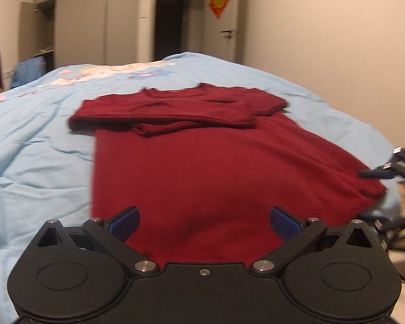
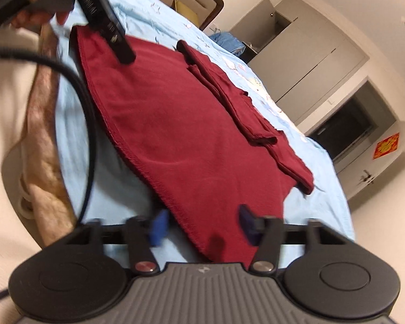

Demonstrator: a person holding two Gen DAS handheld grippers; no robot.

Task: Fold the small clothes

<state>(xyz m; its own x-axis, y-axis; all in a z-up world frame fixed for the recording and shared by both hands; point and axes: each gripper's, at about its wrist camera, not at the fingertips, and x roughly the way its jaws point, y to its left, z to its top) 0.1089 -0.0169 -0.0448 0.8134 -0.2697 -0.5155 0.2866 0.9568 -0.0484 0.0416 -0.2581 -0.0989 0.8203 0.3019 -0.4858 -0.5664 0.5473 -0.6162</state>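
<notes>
Dark red T-shirt (image 1: 218, 167) lies flat on the light blue bedcover (image 1: 40, 140), neck end far from the left cam, both sleeves (image 1: 175, 110) folded in across the chest w/ cuffs overlapping near the collar. Left tool (image 1: 204, 222) hovers over the shirt's hem end, blue pads (image 1: 125, 222) wide apart, nothing between them, red cloth filling the gap behind. Right tool (image 2: 203, 226) sits at the shirt's hem corner, seen from its own cam: jaws apart, left pad over bedcover just beside the stitched hem edge (image 2: 137, 162), right pad over the red fabric; can't tell if either pad touches cloth, frame's blurry. In the right cam the left tool's black body (image 2: 105, 19) shows up top-left above the shirt's far hem corner, a hand (image 2: 37, 2) gripping it, a black cable (image 2: 86, 113) looping down past the shirt's edge, bare leg (image 2: 46, 140) beside the bed. Beyond the shirt: grey wardrobe (image 1: 94, 19) w/ a door open, dark doorway (image 1: 172, 24), red diamond decoration (image 1: 220, 0) on a door, blue item (image 1: 28, 73) by the bed's far corner.
</notes>
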